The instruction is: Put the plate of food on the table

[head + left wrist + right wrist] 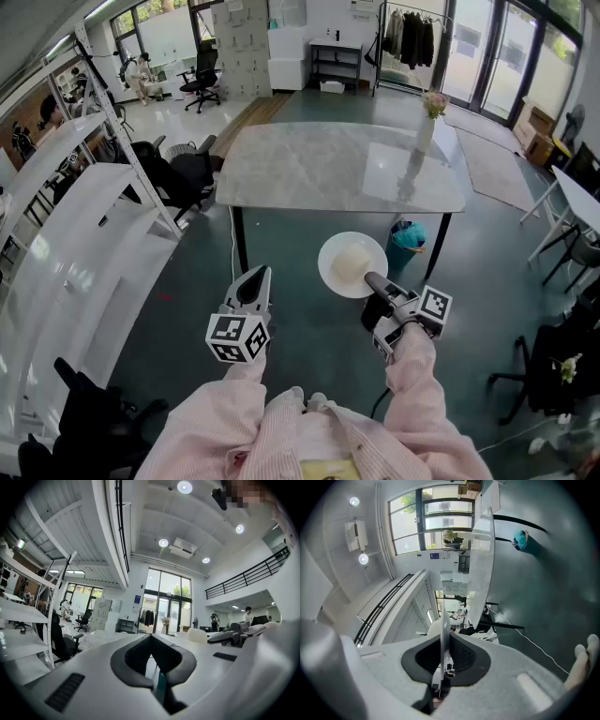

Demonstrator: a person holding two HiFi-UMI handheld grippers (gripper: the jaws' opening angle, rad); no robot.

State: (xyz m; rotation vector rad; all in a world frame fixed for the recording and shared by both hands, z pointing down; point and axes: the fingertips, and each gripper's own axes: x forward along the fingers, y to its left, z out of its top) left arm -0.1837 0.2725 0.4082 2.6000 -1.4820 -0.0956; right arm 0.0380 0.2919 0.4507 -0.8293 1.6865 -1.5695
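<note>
The right gripper (pixel 375 284) is clamping the rim of the plate (pixel 330 267), carrying its pale food (pixel 352 264) in the air above the floor, just short of the marble desk (pixel 319 169). The left gripper (pixel 253 281) is hanging closed and empty. The set-down is still waiting.

Your plate (pixel 328 269) was at frame centre, just below the table's (pixel 319 169) near edge; a vase (pixel 425 131) stood on the table's upper right, a bin (pixel 407 242) beneath that end.
</note>
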